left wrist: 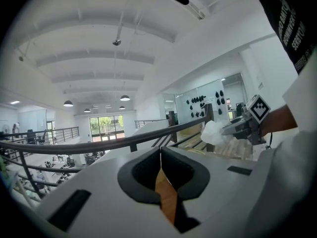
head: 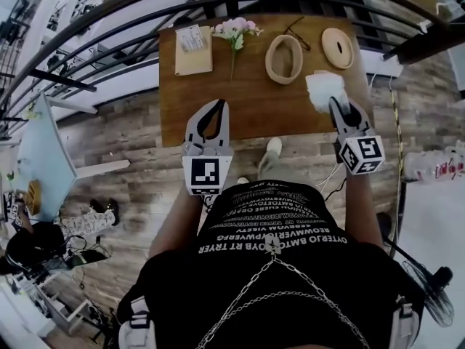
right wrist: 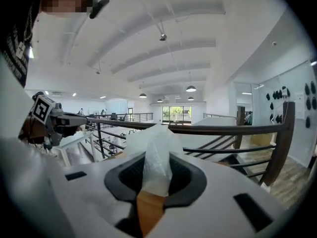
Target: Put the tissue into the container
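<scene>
1. The oval wooden container (head: 283, 58) stands open at the upper centre of the head view, on the wooden table (head: 254, 104); its inside shows only plain brown. Its round lid (head: 338, 47) lies flat just to the right of it, apart from it.
2. The tissue (head: 324, 89) is not in the container. It is pinched between the closed jaws of the right gripper (head: 336, 105), right of the container and below the lid, with its white bulk bunched beyond the jaw tips.
3. The left gripper (head: 219, 107), at the table's lower centre, has its jaws pressed together on nothing.
4. White lettering runs across the person's black shirt (head: 269, 231), but it is not legible. Print on the tan pad (head: 193, 49) at the table's upper left is too small to read.
5. Count: one container, one lid, one tissue, one pad, one sprig of flowers (head: 236, 30) and two grippers.
</scene>
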Demonstrator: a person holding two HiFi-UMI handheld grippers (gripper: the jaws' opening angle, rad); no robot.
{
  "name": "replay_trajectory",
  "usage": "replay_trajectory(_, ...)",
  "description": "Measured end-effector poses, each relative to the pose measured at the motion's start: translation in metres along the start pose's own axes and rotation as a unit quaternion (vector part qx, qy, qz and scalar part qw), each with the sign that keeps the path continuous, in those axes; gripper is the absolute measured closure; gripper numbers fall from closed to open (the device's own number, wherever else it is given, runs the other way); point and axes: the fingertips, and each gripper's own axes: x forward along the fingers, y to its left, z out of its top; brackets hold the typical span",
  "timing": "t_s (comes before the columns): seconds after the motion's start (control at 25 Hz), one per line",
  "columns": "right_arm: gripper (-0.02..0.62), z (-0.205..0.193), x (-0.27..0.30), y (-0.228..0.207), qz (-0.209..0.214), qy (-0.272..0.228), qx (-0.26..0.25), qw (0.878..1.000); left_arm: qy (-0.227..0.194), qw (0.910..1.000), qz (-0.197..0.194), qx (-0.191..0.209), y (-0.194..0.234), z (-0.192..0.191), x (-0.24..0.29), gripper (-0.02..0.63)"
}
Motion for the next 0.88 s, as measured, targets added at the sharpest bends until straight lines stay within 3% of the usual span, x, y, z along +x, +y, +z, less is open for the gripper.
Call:
replay_trajectory(0.36, 0.508, -0.054, 0.110, -0.065, 0.027, 0.079, 0.025, 0.996, 0.033, 0.9993, 0.017, -0.009, 0.005, -0.007, 0.058, 0.575)
replay_trajectory(0.88, 0.508, -0.167, 0.248, -0.071, 0.095, 0.217, 0.038, 0.971, 0.112, 0.9919, 0.050, -0.032, 0.000, -0.046, 0.078, 0.575)
